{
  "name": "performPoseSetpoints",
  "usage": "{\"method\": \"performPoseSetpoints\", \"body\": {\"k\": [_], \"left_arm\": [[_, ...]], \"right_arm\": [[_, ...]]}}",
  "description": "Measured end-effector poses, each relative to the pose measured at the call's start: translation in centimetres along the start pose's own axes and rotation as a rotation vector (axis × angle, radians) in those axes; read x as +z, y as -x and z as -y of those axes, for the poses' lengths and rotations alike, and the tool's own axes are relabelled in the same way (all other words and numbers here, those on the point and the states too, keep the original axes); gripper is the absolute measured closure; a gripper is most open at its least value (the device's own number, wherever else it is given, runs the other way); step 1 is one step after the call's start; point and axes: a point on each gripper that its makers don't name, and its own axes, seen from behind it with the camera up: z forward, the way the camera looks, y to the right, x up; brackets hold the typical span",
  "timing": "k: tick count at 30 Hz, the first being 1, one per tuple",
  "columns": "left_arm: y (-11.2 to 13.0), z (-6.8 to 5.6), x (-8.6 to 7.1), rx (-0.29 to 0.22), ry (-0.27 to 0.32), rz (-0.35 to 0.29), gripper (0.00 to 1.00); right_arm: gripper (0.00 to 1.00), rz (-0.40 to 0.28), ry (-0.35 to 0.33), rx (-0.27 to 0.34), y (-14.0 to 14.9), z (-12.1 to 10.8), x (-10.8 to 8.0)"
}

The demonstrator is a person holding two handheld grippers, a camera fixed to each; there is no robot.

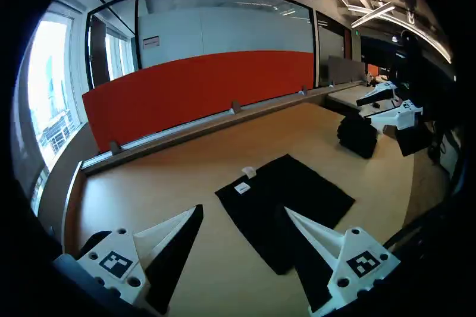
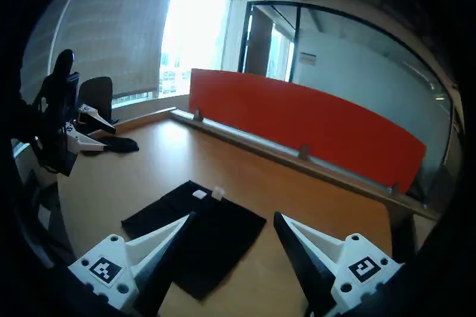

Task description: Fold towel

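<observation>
Looking along my left gripper (image 1: pixel 243 209), I find its two fingers spread wide and holding nothing. It hangs above the table (image 1: pixel 178 156) and points forward and a little down. The near part of the black towel (image 1: pixel 285 198) lies under the gap and under the right-hand finger.

The towel rests flat on the wood near the middle of the table. I cannot tell whether it is one layer or doubled. Two small white tags (image 1: pixel 245 179) sit at its far edge, toward the orange partition (image 1: pixel 196 88).

I judge this cloth to be light, soft and limp. It will sag and drag when lifted, it should not slide much between the fingers, and it cannot break. The best places to take hold, I think, are two corners of one same edge, pinched low against the wood so that the whole thickness comes up together.

My right gripper (image 2: pixel 234 215) has a similar pose, with its fingers open and empty. Its left-hand finger is over the towel (image 2: pixel 202 239) and the other one is over bare table (image 2: pixel 149 156). As far as I can see, neither gripper touches the cloth.
</observation>
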Motion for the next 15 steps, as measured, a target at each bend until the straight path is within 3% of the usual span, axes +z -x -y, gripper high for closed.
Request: {"method": "performPoseSetpoints", "body": {"k": [15], "left_arm": [[7.3, -2.7, 3.6, 0.003, 0.068, 0.108, 0.10]], "right_arm": [[0.00, 0.101, -0.038, -0.026, 7.2, 1.7, 2.9]]}}
